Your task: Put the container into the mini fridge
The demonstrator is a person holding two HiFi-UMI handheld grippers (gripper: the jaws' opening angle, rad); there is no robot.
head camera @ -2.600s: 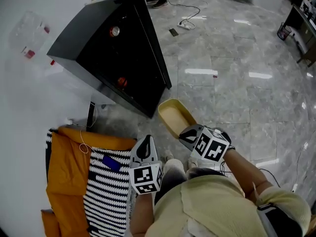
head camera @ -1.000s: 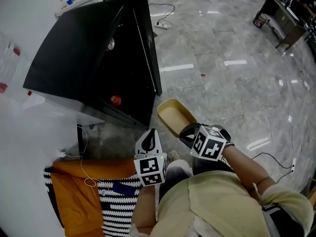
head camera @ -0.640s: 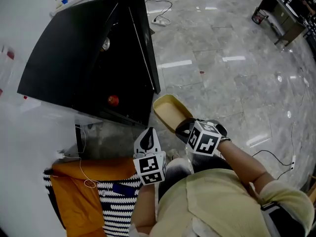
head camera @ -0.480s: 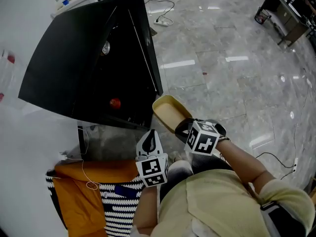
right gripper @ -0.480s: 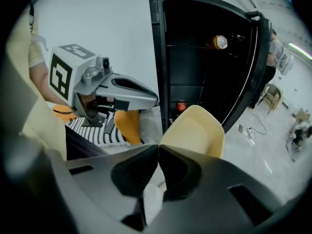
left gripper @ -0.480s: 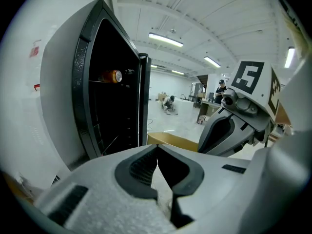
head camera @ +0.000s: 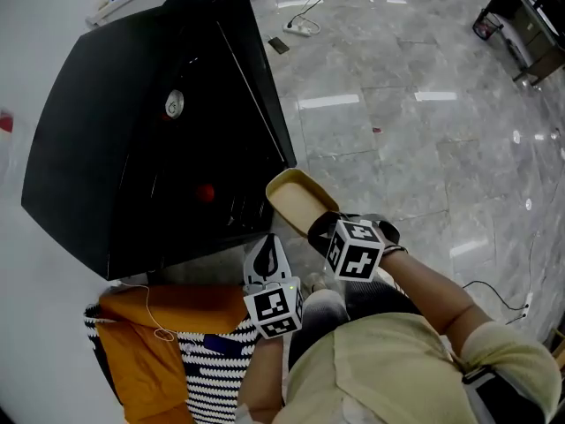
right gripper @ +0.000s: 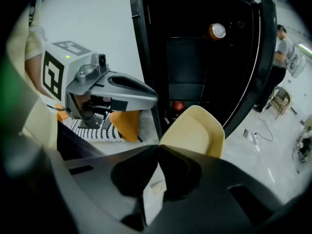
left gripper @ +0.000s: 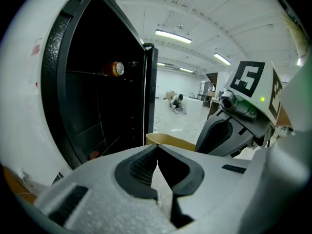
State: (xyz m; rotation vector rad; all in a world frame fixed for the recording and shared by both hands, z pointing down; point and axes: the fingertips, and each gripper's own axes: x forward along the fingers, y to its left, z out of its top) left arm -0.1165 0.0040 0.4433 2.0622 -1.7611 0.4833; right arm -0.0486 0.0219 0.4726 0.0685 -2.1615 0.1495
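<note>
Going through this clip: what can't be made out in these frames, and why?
- Red item low in the mini fridge: too small and dim in every view to identify.
- Container: in the head view the right gripper covers its near end. In the left gripper view only a strip of rim shows above the left gripper.
- Fridge shelves: lost in the dark interior in the head view.

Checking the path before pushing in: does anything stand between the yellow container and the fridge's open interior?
Nothing visible does. The yellow container, in the right gripper, faces the open front of the mini fridge, its door swung aside. A red item low inside may take some shelf room.
</note>
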